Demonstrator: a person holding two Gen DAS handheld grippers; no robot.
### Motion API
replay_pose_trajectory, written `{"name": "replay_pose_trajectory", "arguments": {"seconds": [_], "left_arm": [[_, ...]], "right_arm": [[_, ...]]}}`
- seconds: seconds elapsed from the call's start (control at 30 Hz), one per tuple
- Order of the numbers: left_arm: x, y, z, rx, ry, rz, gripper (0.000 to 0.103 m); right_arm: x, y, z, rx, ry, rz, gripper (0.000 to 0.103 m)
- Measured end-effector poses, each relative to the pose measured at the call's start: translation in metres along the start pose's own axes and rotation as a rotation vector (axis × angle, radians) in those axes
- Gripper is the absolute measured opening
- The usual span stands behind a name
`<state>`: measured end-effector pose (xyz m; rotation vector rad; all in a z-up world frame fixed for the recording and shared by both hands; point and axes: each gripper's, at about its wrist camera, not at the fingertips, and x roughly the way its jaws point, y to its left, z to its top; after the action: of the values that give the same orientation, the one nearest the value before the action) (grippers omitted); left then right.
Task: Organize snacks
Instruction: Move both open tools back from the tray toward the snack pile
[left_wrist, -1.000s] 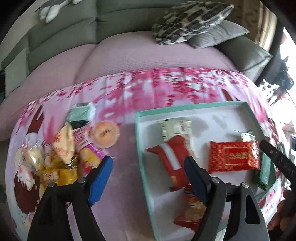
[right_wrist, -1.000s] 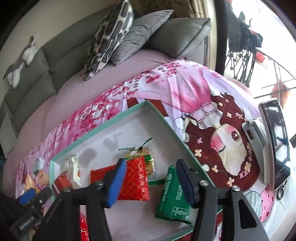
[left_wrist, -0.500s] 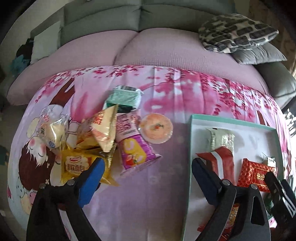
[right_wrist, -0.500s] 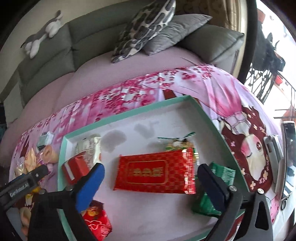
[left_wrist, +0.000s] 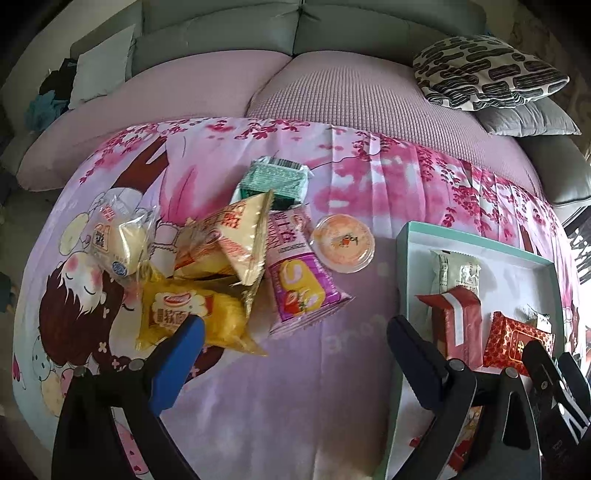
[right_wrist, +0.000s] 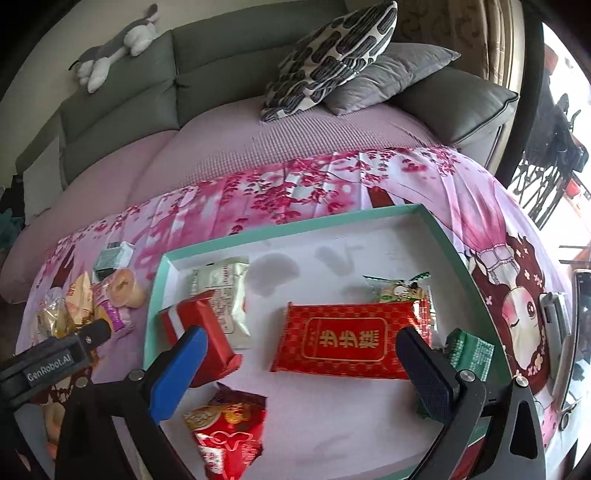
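Pink cherry-blossom cloth (left_wrist: 369, 177) covers the sofa-side surface. On it, a shallow teal-rimmed white tray (right_wrist: 295, 225) already holds about seven packets, while the loose heap of yellow, pink and green snack bags (left_wrist: 221, 266) waits outside. Left gripper (left_wrist: 295, 328) and right gripper (right_wrist: 303, 350) both hover released, empty.

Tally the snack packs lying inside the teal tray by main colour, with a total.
In the teal tray, right wrist view:
Red: 3
White/silver: 1
Green: 1
Mixed green and cream, partly hidden: 1
Total: 6
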<state>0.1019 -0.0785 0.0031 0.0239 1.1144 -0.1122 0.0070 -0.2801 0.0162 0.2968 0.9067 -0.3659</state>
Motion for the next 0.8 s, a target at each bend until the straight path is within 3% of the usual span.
{"name": "replay_pose_trajectory", "arguments": {"seconds": [0.6, 0.8], "left_arm": [[-0.031, 0.057, -0.001, 0.020, -0.093, 0.072, 0.099], [-0.032, 0.085, 0.003, -0.024, -0.088, 0.084, 0.099]], "right_arm": [[-0.012, 0.065, -0.008, -0.095, -0.016, 0.087, 0.103], [-0.014, 0.089, -0.011, -0.125, -0.026, 0.138, 0.103]]}}
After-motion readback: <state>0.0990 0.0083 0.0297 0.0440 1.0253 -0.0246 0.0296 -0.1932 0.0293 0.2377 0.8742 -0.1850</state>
